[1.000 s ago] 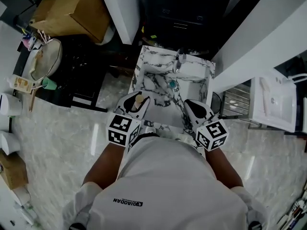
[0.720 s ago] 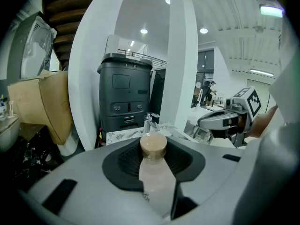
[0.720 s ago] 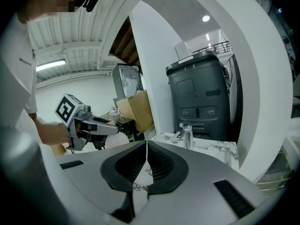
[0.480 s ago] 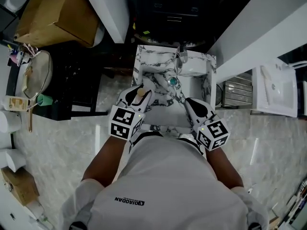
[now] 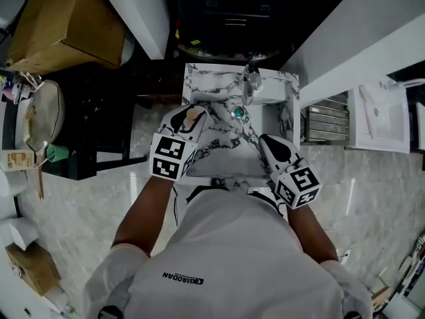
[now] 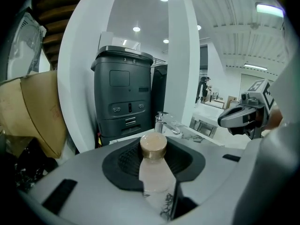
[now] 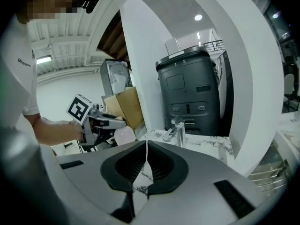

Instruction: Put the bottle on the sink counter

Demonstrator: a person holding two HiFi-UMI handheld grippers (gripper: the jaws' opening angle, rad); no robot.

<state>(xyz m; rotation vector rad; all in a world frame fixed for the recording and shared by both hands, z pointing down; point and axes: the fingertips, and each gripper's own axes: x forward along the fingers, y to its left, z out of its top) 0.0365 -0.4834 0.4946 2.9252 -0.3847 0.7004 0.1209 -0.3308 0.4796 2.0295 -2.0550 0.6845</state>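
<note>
The bottle, pale and translucent with a tan cap, sits clamped in the left gripper. The dark ribbed pads press on either side of its neck and shoulders, and the cap points out past the tips toward the faucet. Seen from above, bottle and gripper hang over the left side of the marble-patterned sink counter, about where the counter's left rim meets the basin. I cannot tell whether the bottle touches the stone. A small teal drain plug lies in the basin just to the right of the bottle. The right gripper is over the basin's right edge, well apart from the bottle, with its jaws pressed together and nothing between them. Both grippers angle downward toward the sink, their marker cubes nearest the person, whose white shirt fills the lower part of the overhead view. Behind the faucet stands a tall dark grey machine between white wall panels. A large cardboard box sits off to the left.
</note>
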